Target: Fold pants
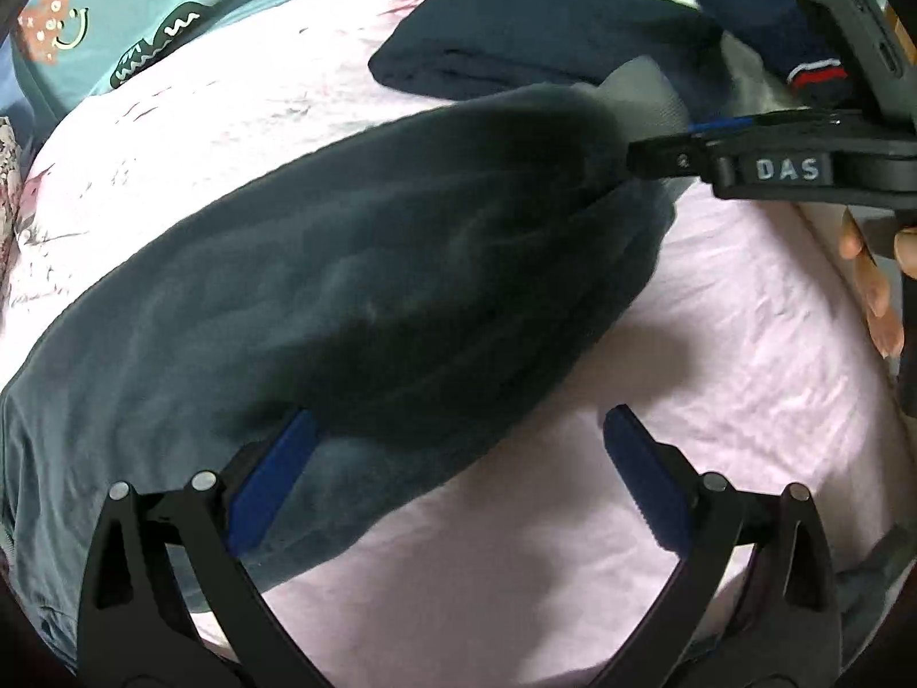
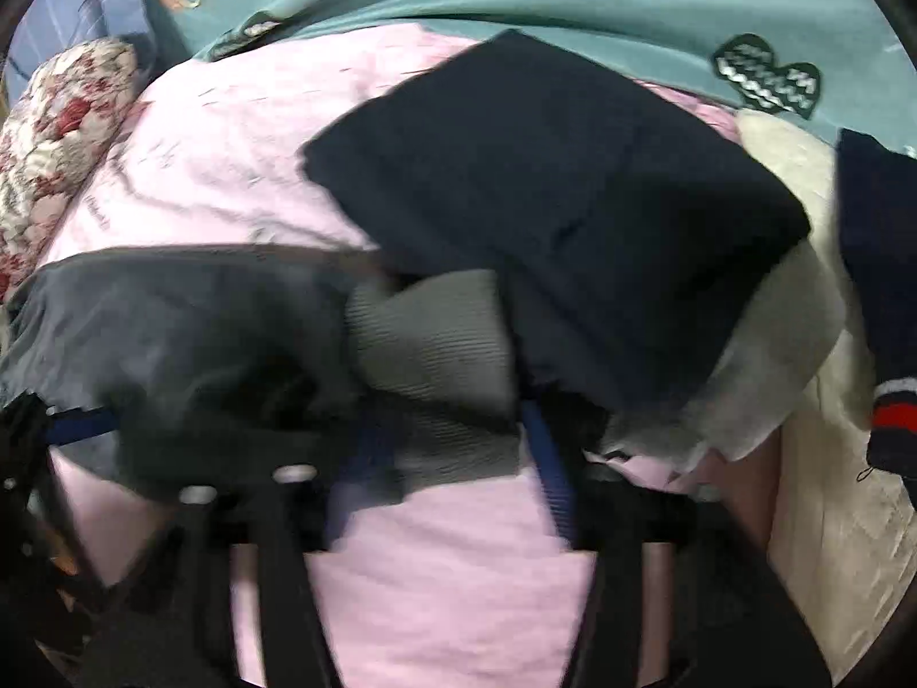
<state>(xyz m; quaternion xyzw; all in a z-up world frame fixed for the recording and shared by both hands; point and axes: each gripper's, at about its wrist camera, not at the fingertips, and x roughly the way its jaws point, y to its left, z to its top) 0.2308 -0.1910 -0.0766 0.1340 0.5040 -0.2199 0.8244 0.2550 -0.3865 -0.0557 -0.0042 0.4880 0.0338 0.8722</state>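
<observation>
Grey pants (image 1: 355, 264) lie across pink sheet (image 1: 716, 378), blurred. Left gripper (image 1: 458, 441) spread wide, holding nothing, one finger over pants edge. Right gripper (image 1: 642, 160) clamped on pants' ribbed waistband (image 2: 430, 338). Folded navy garment (image 2: 550, 195) lies just beyond.

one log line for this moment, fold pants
step: folding | right gripper: shut on grey pants | left gripper: open, over pants edge | surface: pink sheet

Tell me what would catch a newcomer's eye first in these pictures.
The dark teal pants sprawl blurred across the pink bedsheet. The right gripper pinches their grey waistband at the right end, while the left gripper hangs open near the pants' edge. Behind lies a folded navy garment.
</observation>
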